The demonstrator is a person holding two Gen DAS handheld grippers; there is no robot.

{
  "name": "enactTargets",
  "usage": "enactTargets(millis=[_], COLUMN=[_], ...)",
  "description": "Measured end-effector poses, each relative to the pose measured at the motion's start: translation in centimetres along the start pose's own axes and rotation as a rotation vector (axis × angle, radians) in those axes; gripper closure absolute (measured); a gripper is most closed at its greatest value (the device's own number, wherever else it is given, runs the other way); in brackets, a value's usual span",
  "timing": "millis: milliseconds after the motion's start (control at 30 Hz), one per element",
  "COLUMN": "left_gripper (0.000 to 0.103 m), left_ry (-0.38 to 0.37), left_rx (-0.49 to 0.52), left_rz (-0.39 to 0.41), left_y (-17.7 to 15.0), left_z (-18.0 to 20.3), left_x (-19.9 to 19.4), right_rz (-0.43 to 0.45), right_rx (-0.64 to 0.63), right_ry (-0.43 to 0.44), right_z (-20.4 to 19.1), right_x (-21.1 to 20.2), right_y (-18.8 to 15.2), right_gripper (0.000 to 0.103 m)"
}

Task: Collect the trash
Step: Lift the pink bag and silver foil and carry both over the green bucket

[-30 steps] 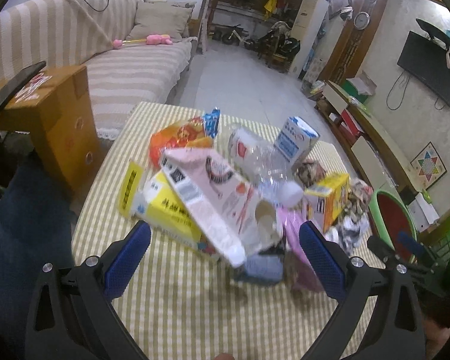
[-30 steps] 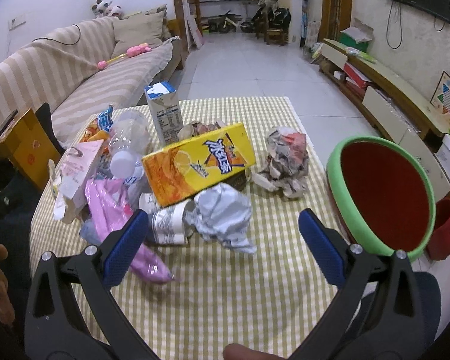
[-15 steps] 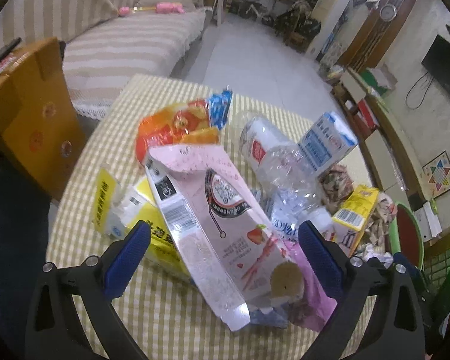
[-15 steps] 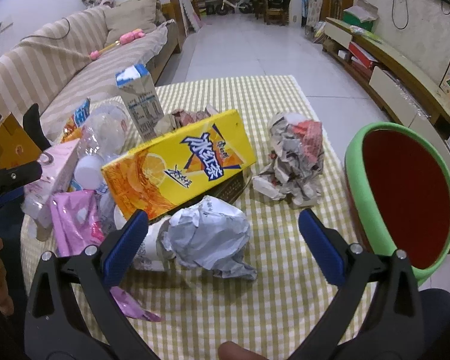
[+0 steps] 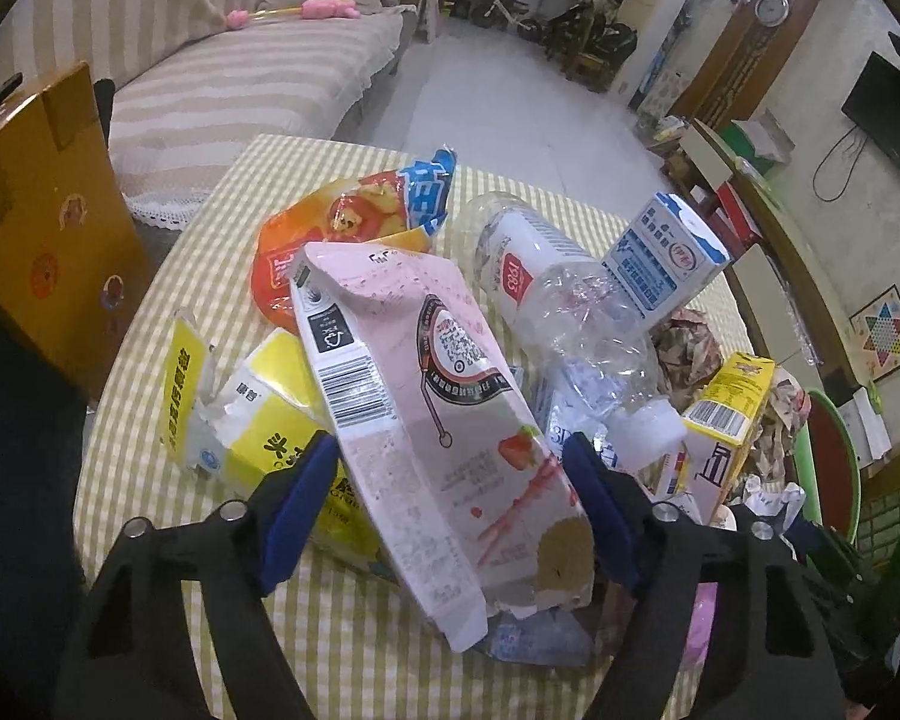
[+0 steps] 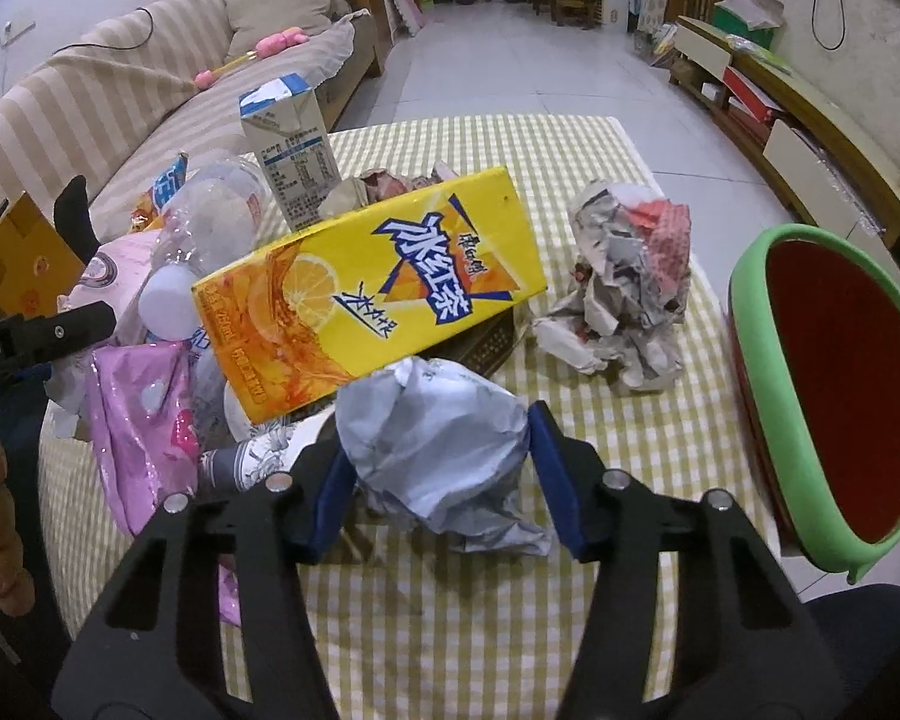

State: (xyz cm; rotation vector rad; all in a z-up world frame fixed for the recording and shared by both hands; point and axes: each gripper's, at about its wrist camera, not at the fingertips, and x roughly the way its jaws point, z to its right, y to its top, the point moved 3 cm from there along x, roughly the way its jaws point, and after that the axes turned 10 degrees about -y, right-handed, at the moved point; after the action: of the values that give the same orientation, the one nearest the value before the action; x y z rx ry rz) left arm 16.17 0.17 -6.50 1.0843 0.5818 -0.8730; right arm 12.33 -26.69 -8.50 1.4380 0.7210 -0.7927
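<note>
- At lower centre of the left wrist view: left gripper [image 5: 450,501], jaws just closing, blue pads against both sides of the pink carton [image 5: 426,396].
- At lower centre of the right wrist view: right gripper [image 6: 435,468], jaws just closing, clamping the crumpled grey paper [image 6: 435,444]; green bin [image 6: 834,390] at right edge.

Left gripper [image 5: 450,480] and right gripper [image 6: 438,468]: each has two black, angular plastic arms with cut-out openings, round silver screw heads at the joints, and flat blue pads [image 6: 555,480] lining the inner faces of the fingers.
</note>
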Motion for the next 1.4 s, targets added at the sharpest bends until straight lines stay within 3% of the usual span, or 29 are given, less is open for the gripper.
enactTargets(millis=[100, 133, 167, 867, 1400], left_gripper=[0.045, 0.069, 0.071, 0.083, 0.083], left_ry=[-0.002, -0.008, -0.006, -0.065, -0.121], left_rx=[0.005, 0.006, 0.013, 0.017, 0.11], left_rz=[0.012, 0.016, 0.014, 0.094, 0.168], left_y=[-0.1, -0.1, -0.1, -0.2, 1.1], left_z=[0.5, 0.6, 0.7, 1.9, 6.6], left_x=[-0.8, -1.0, -1.1, -7.2, -11.9], right_rz=[0.013, 0.019, 0.025, 0.138, 0.227], right_rx=[0.001, 0.0, -0.001, -0.029, 0.018], right_ry=[-0.002, -0.002, -0.003, 0.034, 0.054], right_z=[0.1, 0.1, 0.1, -0.4, 1.4], right_x=[-0.6, -0.9, -1.2, -6.1, -10.0], right_y=[0.1, 0.1, 0.2, 1.0, 2.7], right_gripper=[0.051, 0.051, 0.051, 0.051, 0.051])
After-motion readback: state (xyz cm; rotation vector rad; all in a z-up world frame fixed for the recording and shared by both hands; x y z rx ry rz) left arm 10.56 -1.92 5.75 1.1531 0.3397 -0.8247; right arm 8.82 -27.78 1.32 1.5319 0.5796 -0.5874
